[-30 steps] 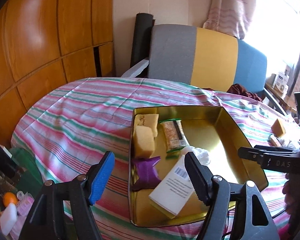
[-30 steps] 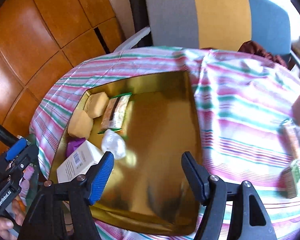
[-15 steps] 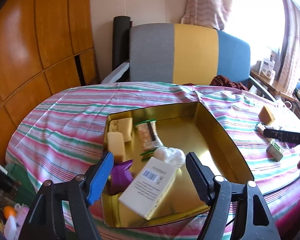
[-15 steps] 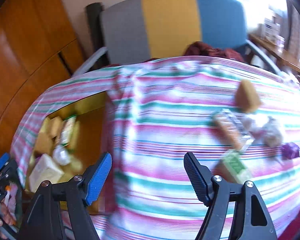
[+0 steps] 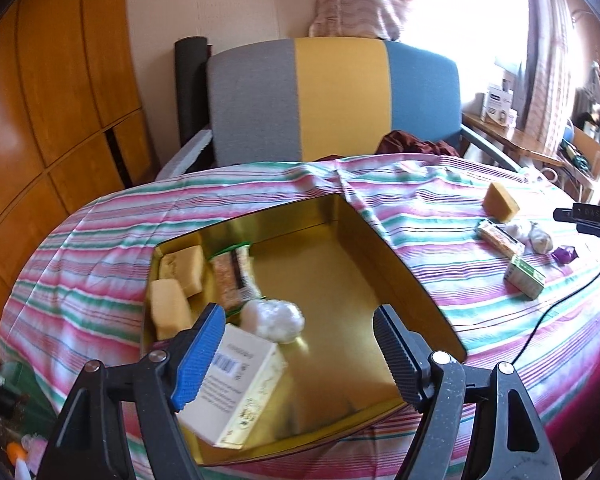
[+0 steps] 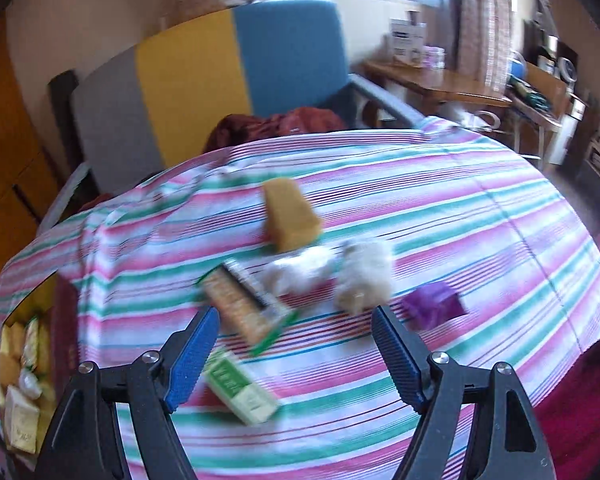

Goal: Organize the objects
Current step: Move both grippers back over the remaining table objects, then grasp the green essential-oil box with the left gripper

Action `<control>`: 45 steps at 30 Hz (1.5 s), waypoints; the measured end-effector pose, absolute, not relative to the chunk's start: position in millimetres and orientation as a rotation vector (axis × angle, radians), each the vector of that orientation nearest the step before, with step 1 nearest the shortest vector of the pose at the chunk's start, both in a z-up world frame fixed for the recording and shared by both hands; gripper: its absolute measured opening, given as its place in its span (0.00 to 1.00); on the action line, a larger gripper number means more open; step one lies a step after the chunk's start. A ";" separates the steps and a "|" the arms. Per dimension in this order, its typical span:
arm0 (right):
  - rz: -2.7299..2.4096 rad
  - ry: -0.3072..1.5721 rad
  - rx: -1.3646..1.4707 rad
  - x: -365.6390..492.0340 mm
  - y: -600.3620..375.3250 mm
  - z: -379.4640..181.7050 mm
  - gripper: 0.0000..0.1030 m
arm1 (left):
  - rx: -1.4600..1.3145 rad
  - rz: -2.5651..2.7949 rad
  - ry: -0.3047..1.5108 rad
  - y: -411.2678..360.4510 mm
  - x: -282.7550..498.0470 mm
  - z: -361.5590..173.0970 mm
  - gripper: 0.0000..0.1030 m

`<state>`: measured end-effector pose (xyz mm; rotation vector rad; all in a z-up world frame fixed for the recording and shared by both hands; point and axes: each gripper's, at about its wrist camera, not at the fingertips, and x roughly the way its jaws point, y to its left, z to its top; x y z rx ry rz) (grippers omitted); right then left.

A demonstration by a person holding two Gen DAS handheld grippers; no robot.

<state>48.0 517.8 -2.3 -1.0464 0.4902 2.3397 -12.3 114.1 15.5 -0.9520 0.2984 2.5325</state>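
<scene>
A gold tin tray (image 5: 384, 252) sits on the striped tablecloth and holds two yellow sponges (image 5: 170, 308), a snack bar (image 5: 232, 280), a white wad (image 5: 272, 320) and a cream box (image 5: 236, 384). My left gripper (image 5: 296, 356) is open and empty above the tray's near side. My right gripper (image 6: 292, 354) is open and empty above loose items on the cloth: a yellow sponge (image 6: 290, 214), a snack bar (image 6: 240, 304), a green-and-white box (image 6: 242, 388), two white wads (image 6: 364, 276) and a purple wrapped piece (image 6: 434, 306). The tray shows at the far left in the right wrist view (image 6: 12, 316).
A grey, yellow and blue chair (image 5: 336, 96) stands behind the table, with dark red cloth (image 6: 276, 124) on its seat. Wooden panels (image 5: 40, 100) fill the left wall. A cluttered side table (image 6: 440, 76) stands at the right. A black cable (image 5: 556, 308) lies on the cloth.
My right gripper has swung right, away from the tray, to above the loose items. My left gripper's view has shifted so the tray sits more to the left and nearer.
</scene>
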 end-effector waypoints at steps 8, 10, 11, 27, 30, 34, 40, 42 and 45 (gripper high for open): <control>2.128 0.862 -0.868 93.2 583.0 -26.7 0.78 | -0.961 2.436 0.324 156.0 -14.2 15.7 0.76; 2.104 0.906 -0.846 100.7 588.6 -27.3 0.78 | -0.965 2.408 0.325 169.0 -15.3 16.3 0.76; 2.097 0.944 -0.840 103.7 591.7 -29.3 0.78 | -0.967 2.393 0.326 174.9 -16.1 16.8 0.76; 2.087 1.132 -0.829 113.4 601.7 -40.3 0.78 | -1.092 2.146 0.306 298.2 -34.4 14.2 0.76; 2.095 1.155 -0.823 114.7 602.4 -40.4 0.78 | -1.161 2.094 0.285 325.0 -43.9 5.2 0.76; 2.101 1.181 -0.834 113.3 603.8 -42.6 0.78 | -1.228 2.068 0.288 351.9 -54.8 -8.6 0.74; 2.114 1.212 -0.854 110.1 605.0 -45.5 0.78 | -1.248 1.990 0.377 391.8 -41.2 -27.9 0.73; 2.116 1.225 -0.856 110.1 605.6 -46.5 0.78 | -1.118 1.959 0.507 407.4 -22.7 -28.5 0.75; 2.117 1.237 -0.861 110.0 606.6 -47.1 0.78 | -1.037 1.841 0.625 425.7 0.3 -38.2 0.82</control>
